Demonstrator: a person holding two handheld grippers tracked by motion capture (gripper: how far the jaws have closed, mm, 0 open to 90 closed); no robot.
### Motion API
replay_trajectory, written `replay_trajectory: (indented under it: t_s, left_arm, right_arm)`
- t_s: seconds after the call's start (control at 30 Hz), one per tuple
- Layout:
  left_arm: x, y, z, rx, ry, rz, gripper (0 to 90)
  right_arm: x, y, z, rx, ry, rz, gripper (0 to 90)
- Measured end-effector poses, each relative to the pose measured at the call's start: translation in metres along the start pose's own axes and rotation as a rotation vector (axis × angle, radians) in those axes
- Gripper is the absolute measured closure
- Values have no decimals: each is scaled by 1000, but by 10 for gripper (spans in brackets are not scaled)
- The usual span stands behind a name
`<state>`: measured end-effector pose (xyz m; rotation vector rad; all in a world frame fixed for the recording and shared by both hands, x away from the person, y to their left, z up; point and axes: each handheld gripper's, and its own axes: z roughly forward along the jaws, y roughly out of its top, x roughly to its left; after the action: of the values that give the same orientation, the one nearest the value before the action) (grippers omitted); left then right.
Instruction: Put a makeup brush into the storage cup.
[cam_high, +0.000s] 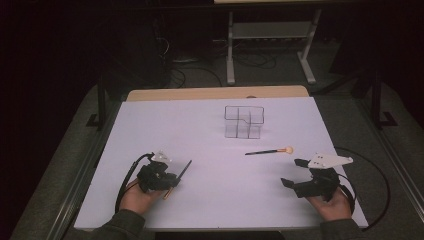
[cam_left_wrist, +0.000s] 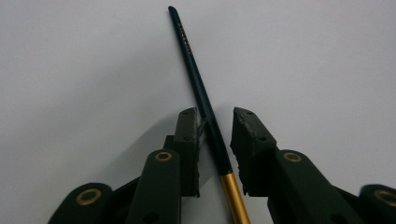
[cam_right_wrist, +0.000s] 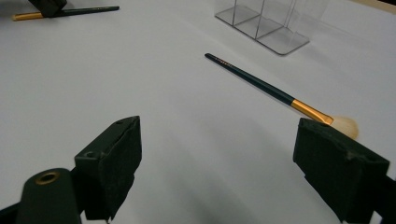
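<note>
Brushes, two of them, are seen on a white bench (cam_high: 215, 200) from above. One dark-handled brush (cam_left_wrist: 201, 93) lies between the jaws of the left gripper (cam_left_wrist: 215, 122), near the bench's front left corner. In the left gripper view its dark handle runs up and away from the jaws, and its gold ferrule is cut off at the bottom edge. One jaw appears to touch the handle while a narrow gap is left at the other, so the jaws are nearly together but not yet clamped on it.

The right gripper (cam_high: 294, 172) is held at the front right with its jaws wide apart and nothing between them. A second brush (cam_right_wrist: 275, 93) lies on the bench just beyond it, its pale bristle tip partly hidden behind one jaw in the right gripper view. A clear compartmented organizer (cam_high: 243, 121) stands farther back, well apart from both grippers; its compartments are hard to make out.
</note>
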<state>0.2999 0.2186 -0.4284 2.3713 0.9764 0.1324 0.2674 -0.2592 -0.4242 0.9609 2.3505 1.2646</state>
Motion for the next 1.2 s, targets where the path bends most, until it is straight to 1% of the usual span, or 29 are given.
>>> replay_trajectory:
  t_s: [0.03, 0.07, 0.13, 0.17, 0.37, 0.43, 0.53, 0.6, 0.63, 0.67, 0.7, 0.73, 0.77, 0.87, 0.97, 1.2]
  left_arm:
    - [1, 0, 0, 11, 4, 12, 741]
    - [1, 0, 0, 9, 9, 10, 750]
    - [0, -1, 1, 2, 15, -6, 778]
    - [0, -1, 1, -1, 20, -7, 801]
    - [-2, 1, 2, 12, 39, -1, 825]
    - [-2, 1, 2, 12, 40, 10, 827]
    - [0, 1, 2, 14, 26, 9, 832]
    - [0, 2, 1, 19, 31, 39, 834]
    - [1, 2, 1, 26, 31, 49, 835]
    - [1, 2, 1, 27, 31, 50, 834]
    - [0, 2, 1, 28, 23, 36, 835]
    - [1, 2, 1, 28, 19, 34, 835]
    - [1, 2, 2, 15, 14, 22, 835]
    - [4, 1, 1, 21, 5, 36, 835]
    - [4, 1, 1, 9, -2, 20, 835]
    - [9, -1, -1, -2, -13, 19, 835]
  right_arm:
    - [0, 0, 0, 0, -1, 2, 146]
    - [0, 0, 0, -1, -2, -3, 146]
    - [0, 1, -1, -1, -2, -3, 146]
    - [1, 1, -2, -4, -5, -7, 146]
    - [1, 1, -1, 0, -9, -10, 146]
    - [2, 2, -1, 4, -9, -14, 146]
    - [2, 2, 0, 8, -8, -17, 146]
    - [2, 2, 1, 8, -8, -20, 146]
    - [2, 2, 0, 9, -8, -19, 146]
    - [2, 2, 0, 12, -7, -13, 146]
    - [3, 2, 0, 13, -6, -8, 146]
    - [2, 1, -1, 8, -6, -11, 146]
    - [1, 1, -1, 6, -9, -12, 146]
    - [1, 1, -2, 5, -10, -10, 146]
    - [0, 0, -2, 7, -8, -10, 146]
    - [0, -1, -1, 12, -6, -6, 146]
